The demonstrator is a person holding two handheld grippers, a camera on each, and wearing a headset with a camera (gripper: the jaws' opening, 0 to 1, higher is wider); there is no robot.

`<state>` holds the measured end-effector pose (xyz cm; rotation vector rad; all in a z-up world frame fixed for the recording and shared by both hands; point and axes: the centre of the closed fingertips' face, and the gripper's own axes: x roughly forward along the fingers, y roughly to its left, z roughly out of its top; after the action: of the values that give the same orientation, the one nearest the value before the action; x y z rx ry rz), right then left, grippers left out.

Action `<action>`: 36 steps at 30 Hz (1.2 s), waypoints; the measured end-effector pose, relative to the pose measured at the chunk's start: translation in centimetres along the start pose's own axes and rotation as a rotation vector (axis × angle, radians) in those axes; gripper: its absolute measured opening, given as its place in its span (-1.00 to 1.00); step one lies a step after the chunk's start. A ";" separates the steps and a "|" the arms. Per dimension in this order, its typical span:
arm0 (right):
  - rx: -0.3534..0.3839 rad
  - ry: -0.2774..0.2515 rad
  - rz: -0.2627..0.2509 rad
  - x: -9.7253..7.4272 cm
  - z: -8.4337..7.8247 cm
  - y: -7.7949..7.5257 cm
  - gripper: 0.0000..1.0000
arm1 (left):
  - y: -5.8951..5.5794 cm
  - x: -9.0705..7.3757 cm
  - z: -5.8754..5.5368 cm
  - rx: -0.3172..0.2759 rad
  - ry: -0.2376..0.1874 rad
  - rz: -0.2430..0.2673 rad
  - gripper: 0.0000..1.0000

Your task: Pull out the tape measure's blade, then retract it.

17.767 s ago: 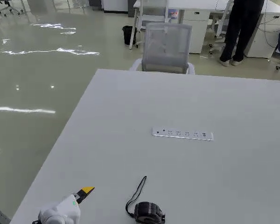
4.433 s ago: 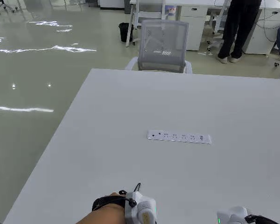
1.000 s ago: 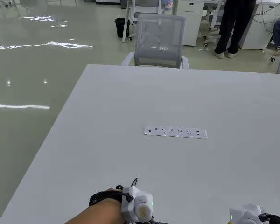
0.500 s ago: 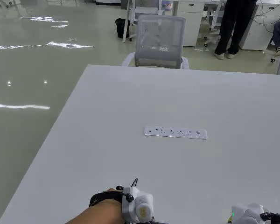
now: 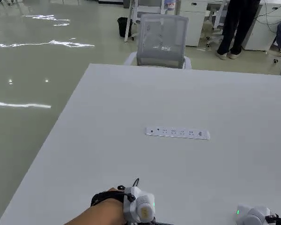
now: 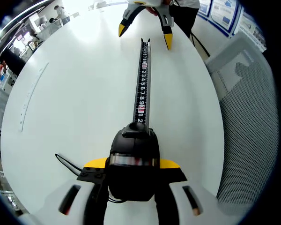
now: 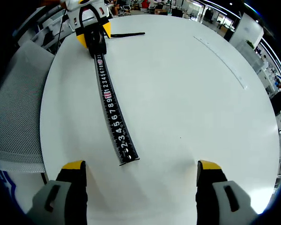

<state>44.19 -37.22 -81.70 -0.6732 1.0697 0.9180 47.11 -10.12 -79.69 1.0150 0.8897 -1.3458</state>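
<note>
The left gripper (image 6: pixel 133 165) has its fingers closed on the two sides of the tape measure's case (image 6: pixel 133 147). The right gripper (image 7: pixel 140 165) has its fingers spread wide. Their yellow tips stand either side of the hook (image 7: pixel 129 159) at the blade's end and touch neither the hook nor the blade (image 7: pixel 110 103).

Nothing holds the free end. Whether a lock is keeping the blade out cannot be told. If the spring takes over unchecked, the blade would likely whip back and slam the hook into the mouth of the case. That jolt could twist the case in the left fingers or knock it loose. Lifting or turning the case while the blade is out could also make the blade flop sideways and kink.

The case is black and rounded, with a clear strip across its top. A thin black strap (image 6: pixel 65 164) trails from it onto the white table (image 6: pixel 75 84). The blade is black with white numbers and has a red mark close to the case. It lies flat and straight on the table, running from the case toward the right gripper.

The tape measure sits on the person's side of the power strip (image 5: pixel 178 133), well apart from it. The blade appears to run roughly parallel to the strip.
</note>
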 end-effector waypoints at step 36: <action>-0.034 0.017 0.012 0.5 -0.2 0.8 0.95 | 0.6 -1.1 -3.7 -0.212 -0.099 -0.013 0.98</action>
<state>43.48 -36.89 -82.25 -0.7046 1.0758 0.9440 47.88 -6.25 -79.84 0.7746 0.9436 -1.2714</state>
